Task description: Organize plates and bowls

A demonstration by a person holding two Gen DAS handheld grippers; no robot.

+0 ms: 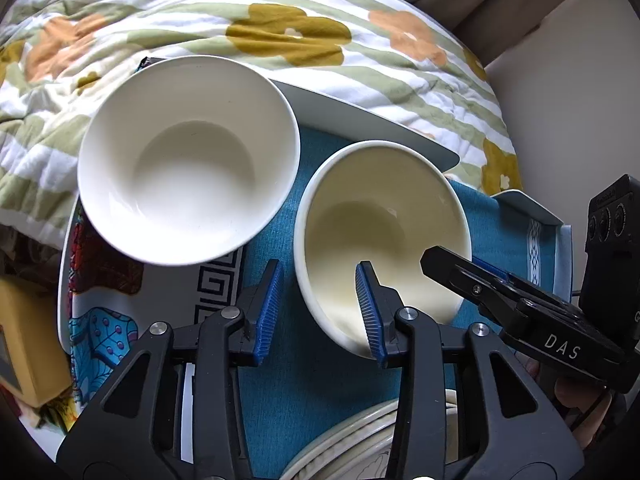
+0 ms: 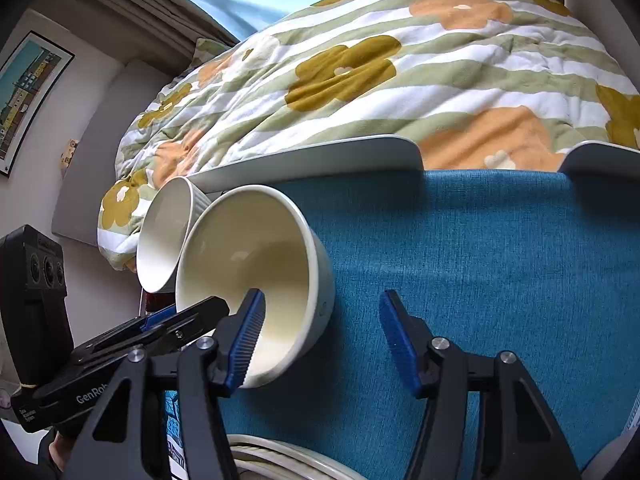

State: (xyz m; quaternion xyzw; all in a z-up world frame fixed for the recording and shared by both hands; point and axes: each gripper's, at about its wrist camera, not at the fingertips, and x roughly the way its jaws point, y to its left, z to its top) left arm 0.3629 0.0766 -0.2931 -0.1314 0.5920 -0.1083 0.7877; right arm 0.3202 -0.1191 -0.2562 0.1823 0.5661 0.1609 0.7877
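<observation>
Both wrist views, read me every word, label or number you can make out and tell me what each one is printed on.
"DAS": white letters on the black body of the right hand-held gripper, seen in the left wrist view.
"GenRob", cut off by the finger in front: on the black body of the left hand-held gripper, seen in the right wrist view.
Small white print below "GenRob": too small to read.
Label on the black camera box: too blurred to read.
The two bowls carry no text.
</observation>
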